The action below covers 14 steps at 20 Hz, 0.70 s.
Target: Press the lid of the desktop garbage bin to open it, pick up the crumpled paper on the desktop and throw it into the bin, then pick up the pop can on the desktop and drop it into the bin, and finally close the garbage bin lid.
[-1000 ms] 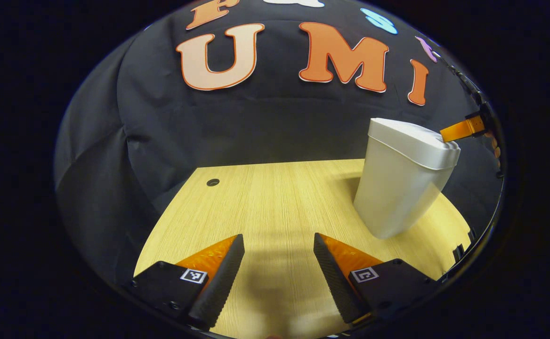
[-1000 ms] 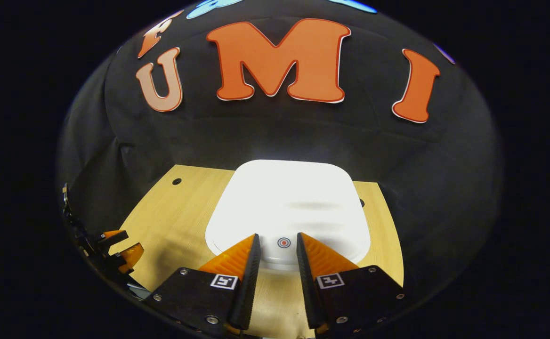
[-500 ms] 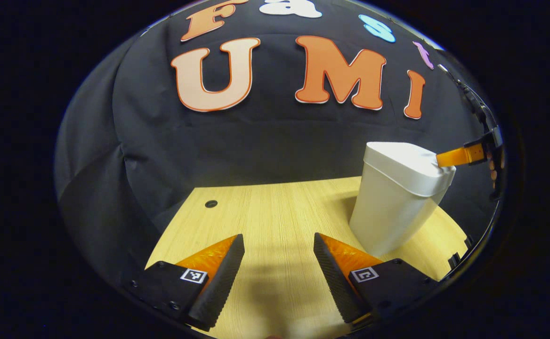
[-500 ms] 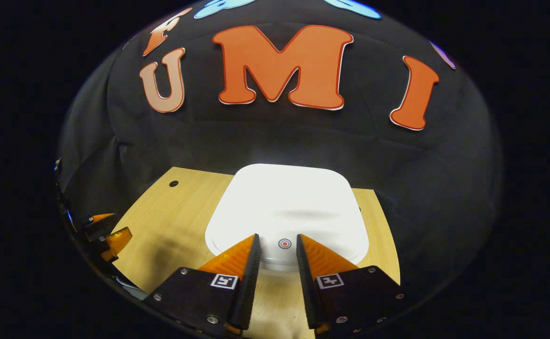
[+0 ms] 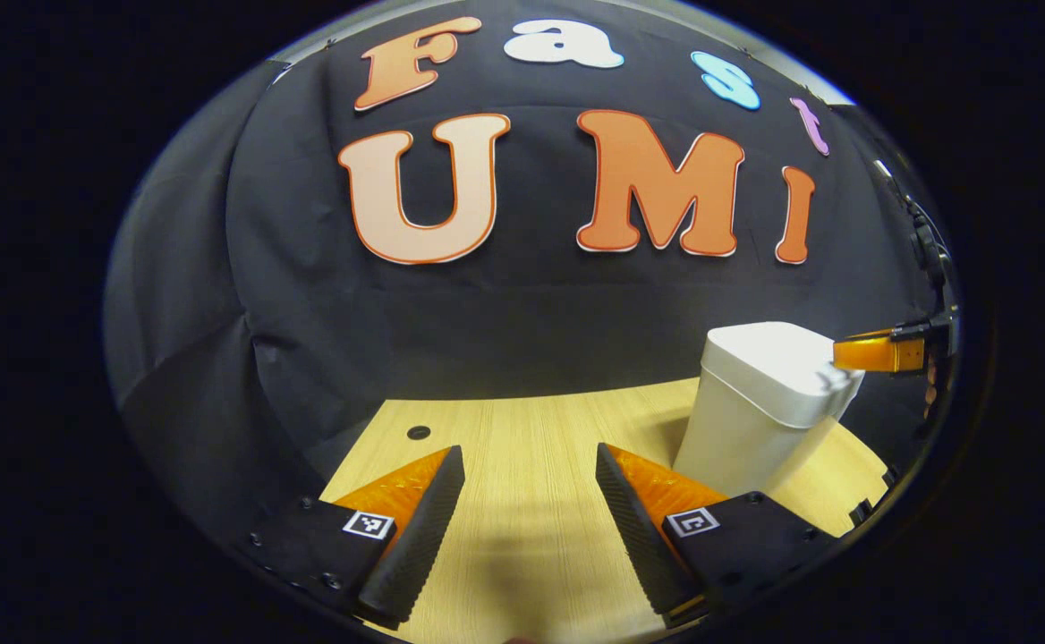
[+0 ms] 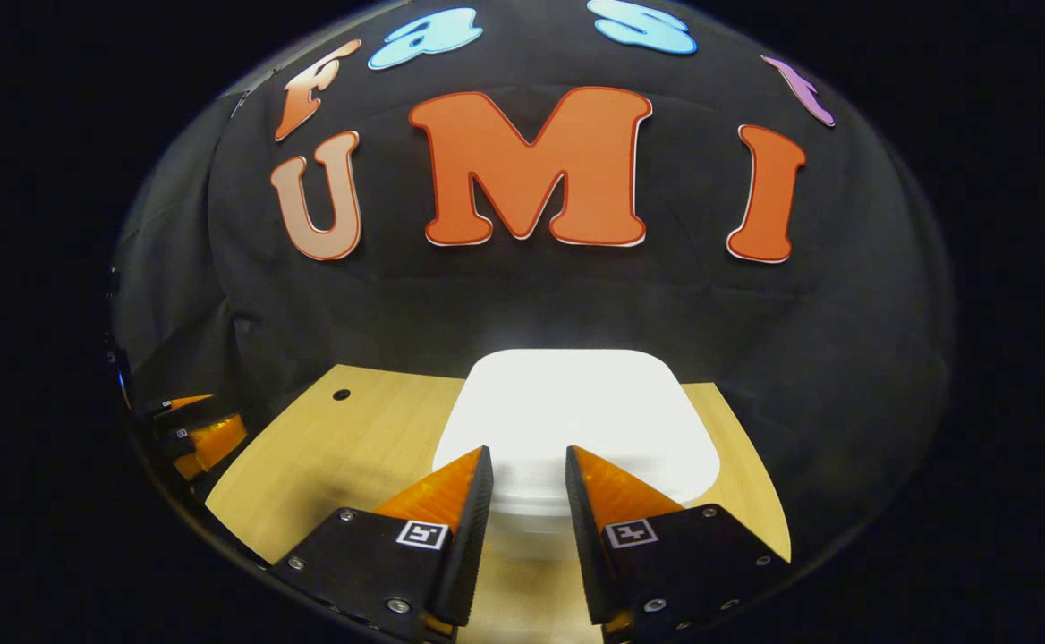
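Both views tilted up, right hand-held gripper (image 6: pixel 522 456) narrowly apart over bin lid (image 6: pixel 576 402), wooden desktop (image 5: pixel 522 429)

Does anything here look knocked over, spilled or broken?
Nothing stands out. The white bin stands upright on the wooden table, its lid closed, with the right gripper over the lid's near edge.

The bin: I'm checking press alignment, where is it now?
In the right gripper view the bin stands on the desk, directly ahead of the right gripper.
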### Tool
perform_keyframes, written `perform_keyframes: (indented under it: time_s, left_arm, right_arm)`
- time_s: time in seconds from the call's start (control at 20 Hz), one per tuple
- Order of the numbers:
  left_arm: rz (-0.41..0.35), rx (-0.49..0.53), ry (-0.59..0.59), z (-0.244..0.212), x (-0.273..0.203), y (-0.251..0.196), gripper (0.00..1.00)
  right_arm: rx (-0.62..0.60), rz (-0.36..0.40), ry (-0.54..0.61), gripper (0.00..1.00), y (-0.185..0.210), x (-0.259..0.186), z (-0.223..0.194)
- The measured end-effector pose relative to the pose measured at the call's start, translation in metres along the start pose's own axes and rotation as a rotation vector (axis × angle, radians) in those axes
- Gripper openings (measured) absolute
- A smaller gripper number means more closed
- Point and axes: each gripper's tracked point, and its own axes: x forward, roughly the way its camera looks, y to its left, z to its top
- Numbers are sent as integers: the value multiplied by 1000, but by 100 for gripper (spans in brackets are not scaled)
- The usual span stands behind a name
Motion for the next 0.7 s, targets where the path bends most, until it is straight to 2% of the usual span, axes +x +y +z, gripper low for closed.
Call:
perform_keyframes:
  time_s: [0.05,0.15,0.2,0.25,0.3,0.5,0.55,0.6,0.65,0.7]
  left_arm:
    - [2,0,-16,6,-1,2,95]
    - [8,7,-45,15,0,4,95]
    - [14,10,-55,18,-1,6,100]
    - [16,12,-68,21,-2,7,100]
    - [16,12,-78,24,-3,7,95]
    - [6,7,-111,29,-6,5,95]
    - [3,5,-112,28,-5,6,95]
    - [3,3,-112,27,-5,6,95]
    - [5,1,-111,26,-4,6,95]
    - [7,0,-112,26,-4,6,95]
  right_arm:
    - [-3,6,-20,49,7,-3,1]
    - [-1,28,-44,49,21,-6,0]
    - [1,39,-57,49,29,-7,-1]
    - [0,47,-67,49,36,-9,-2]
    - [-5,51,-81,49,41,-10,-3]
    - [-46,50,-117,51,56,-13,-11]
    - [-48,54,-115,63,59,-14,-14]
    - [-47,58,-115,65,62,-15,-16]
    - [-45,61,-117,77,62,-14,-16]
    - [-46,62,-122,81,64,-14,-17]
